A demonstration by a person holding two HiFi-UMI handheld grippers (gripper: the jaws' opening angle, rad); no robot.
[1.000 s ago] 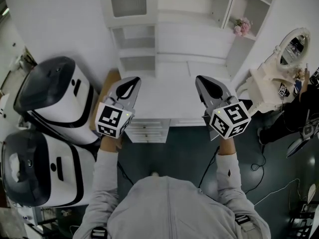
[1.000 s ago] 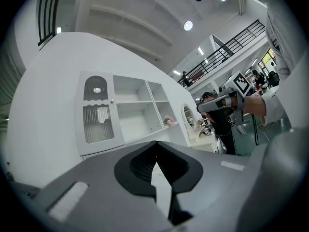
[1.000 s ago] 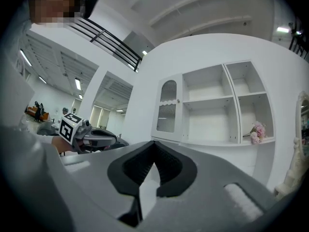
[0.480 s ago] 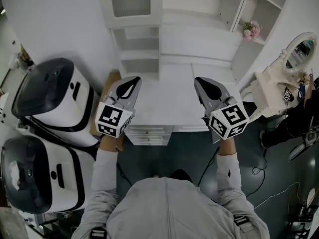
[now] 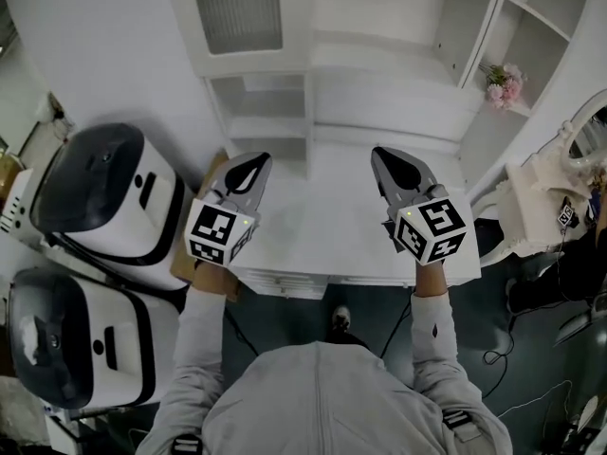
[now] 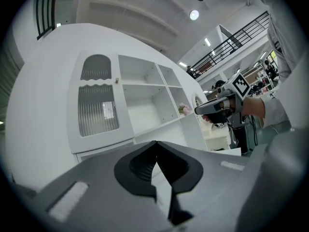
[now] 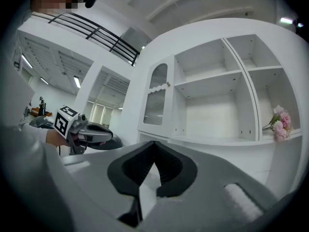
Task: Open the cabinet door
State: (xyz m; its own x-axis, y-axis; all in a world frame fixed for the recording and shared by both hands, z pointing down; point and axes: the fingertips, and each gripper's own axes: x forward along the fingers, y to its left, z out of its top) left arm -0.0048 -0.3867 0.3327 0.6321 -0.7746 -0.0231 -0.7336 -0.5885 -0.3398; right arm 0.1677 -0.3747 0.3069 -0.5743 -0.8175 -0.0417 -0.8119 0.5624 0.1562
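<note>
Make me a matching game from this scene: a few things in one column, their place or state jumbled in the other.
Things:
1. cabinet door
2. pink flowers
3. left gripper
4. mirror

Place or state:
A. jaws together, nothing held
B. closed
C. on an open shelf
D. at the head view's far right edge

Pairs: 1-B, 2-C, 3-A, 4-D
</note>
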